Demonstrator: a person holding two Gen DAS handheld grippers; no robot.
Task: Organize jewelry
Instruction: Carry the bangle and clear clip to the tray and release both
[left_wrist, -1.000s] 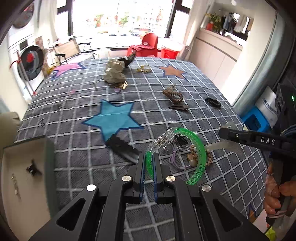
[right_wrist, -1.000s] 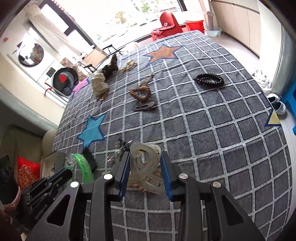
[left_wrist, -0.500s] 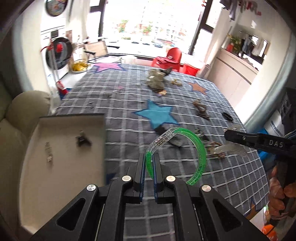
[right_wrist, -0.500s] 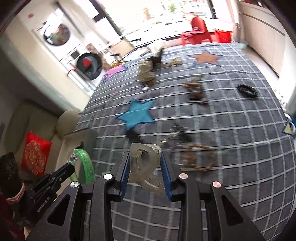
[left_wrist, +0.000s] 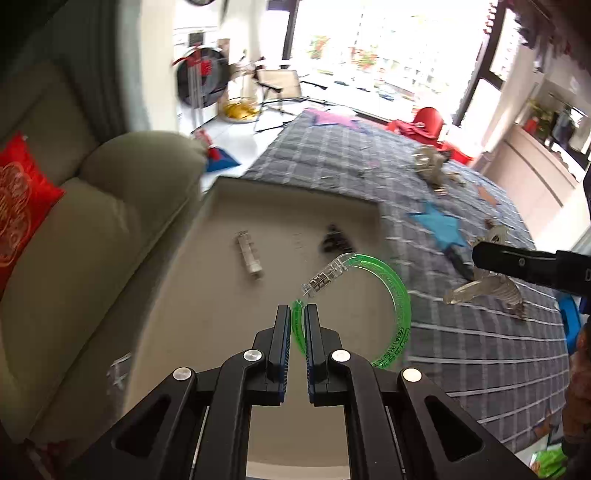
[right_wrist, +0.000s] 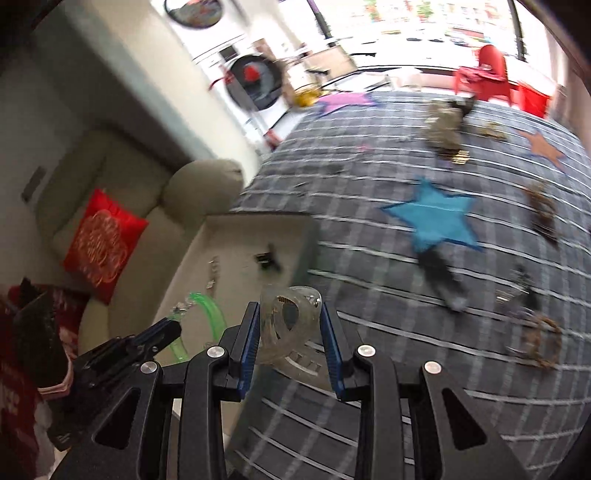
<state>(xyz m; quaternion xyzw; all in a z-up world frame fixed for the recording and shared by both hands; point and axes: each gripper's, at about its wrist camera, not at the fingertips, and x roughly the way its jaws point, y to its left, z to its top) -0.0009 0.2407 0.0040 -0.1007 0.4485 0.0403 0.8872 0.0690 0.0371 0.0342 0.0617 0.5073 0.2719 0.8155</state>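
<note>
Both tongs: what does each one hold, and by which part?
Left tongs pinch the green bangle at its open end. Right tongs clamp the clear hair claw across its sides.

**Little legible lettering**

The green bangle (left_wrist: 397, 295) held in the left gripper (left_wrist: 299, 314) carries printed characters along its lower band, seen in the left wrist view, but they are too small and curved to read. The red cushion (right_wrist: 101, 245) on the sofa bears a pale round ornamental emblem, not readable as text. Nothing else carries readable words or numbers; both views are motion-blurred.
</note>
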